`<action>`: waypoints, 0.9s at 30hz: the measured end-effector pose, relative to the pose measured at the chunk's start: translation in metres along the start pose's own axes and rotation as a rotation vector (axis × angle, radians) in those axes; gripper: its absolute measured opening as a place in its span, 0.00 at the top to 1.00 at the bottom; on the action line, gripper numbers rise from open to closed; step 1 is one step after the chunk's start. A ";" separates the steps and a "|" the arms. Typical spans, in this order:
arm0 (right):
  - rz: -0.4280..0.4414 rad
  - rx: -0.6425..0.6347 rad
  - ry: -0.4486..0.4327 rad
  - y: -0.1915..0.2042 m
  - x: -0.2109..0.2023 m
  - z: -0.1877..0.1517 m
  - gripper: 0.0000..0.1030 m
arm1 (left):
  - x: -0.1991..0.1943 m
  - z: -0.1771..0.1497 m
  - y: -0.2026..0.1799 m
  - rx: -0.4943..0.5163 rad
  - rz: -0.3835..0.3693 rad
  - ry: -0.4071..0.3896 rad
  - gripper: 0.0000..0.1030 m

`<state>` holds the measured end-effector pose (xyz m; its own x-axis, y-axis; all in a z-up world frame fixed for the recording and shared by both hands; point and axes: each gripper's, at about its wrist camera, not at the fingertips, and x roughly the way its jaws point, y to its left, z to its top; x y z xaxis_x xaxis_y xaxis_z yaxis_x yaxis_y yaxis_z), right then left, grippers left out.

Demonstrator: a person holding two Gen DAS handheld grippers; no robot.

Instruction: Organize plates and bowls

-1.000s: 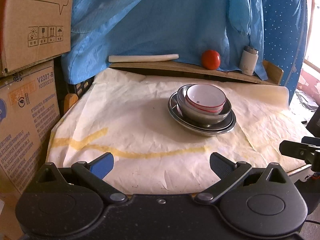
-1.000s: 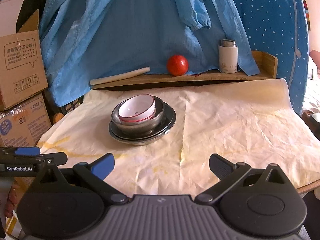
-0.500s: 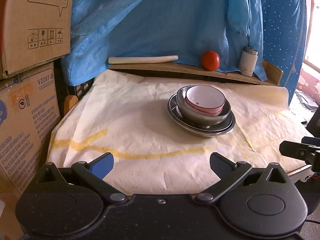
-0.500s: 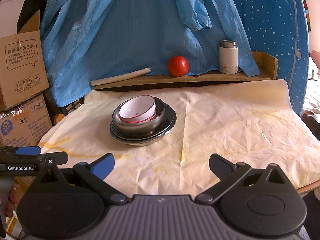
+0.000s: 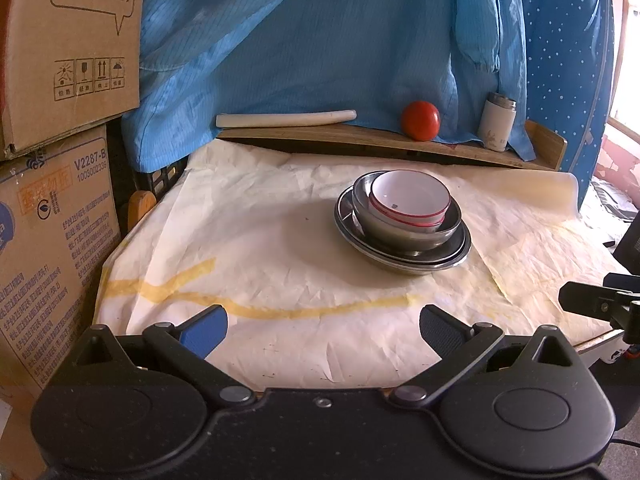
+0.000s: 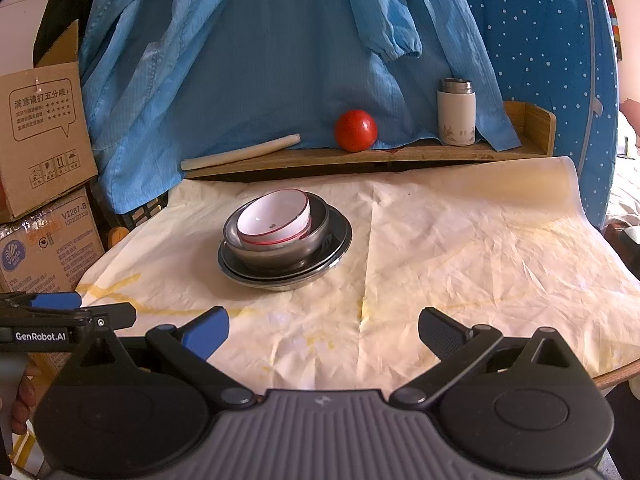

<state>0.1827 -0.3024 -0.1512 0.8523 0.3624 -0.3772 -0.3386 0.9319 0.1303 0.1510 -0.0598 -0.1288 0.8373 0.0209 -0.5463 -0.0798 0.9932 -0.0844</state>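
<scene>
Plainly, both tools are empty and spread wide at the near edge of the table (image 6: 500,264). Starting at the left, the left gripper (image 5: 322,326) has its jaws far apart with nothing between them, and the stack sits ahead of it and off to its right, well apart from the fingertips. That stack is nested: steel plates (image 5: 402,258) at the bottom, a steel bowl (image 5: 406,230) inside them, and white red-rimmed bowls (image 5: 410,202) on top, apparently two, tilted a little rather than level. My guess is the steel pieces are light, stiff and slippery, so a pinch on the thin rim should hold better than any push on the curved wall; the white bowls look like ceramic or melamine, possibly chippable, and are best taken by the rim on the raised side and lifted straight out so the metal beneath does not slide on the wrinkled paper cover (image 5: 280,248). Further right, the right gripper (image 6: 324,328) is likewise fully open and holding nothing, and the stack lies ahead of it and slightly to its left, near but untouched.
</scene>
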 end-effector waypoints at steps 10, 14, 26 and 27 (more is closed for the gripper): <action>0.001 0.001 0.001 -0.001 0.000 0.001 0.00 | 0.001 0.001 -0.002 0.004 -0.003 0.001 0.01; 0.000 0.001 0.001 -0.001 -0.001 0.001 0.00 | 0.002 0.001 -0.002 0.006 -0.004 0.003 0.01; -0.005 -0.004 0.006 0.000 0.000 0.000 0.00 | 0.001 0.001 -0.001 -0.004 -0.001 0.007 0.01; -0.006 -0.004 0.007 0.000 0.000 0.000 0.00 | 0.001 0.001 -0.002 -0.002 0.004 0.006 0.01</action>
<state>0.1824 -0.3023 -0.1512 0.8519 0.3562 -0.3840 -0.3348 0.9341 0.1239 0.1525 -0.0612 -0.1280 0.8337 0.0238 -0.5517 -0.0837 0.9930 -0.0837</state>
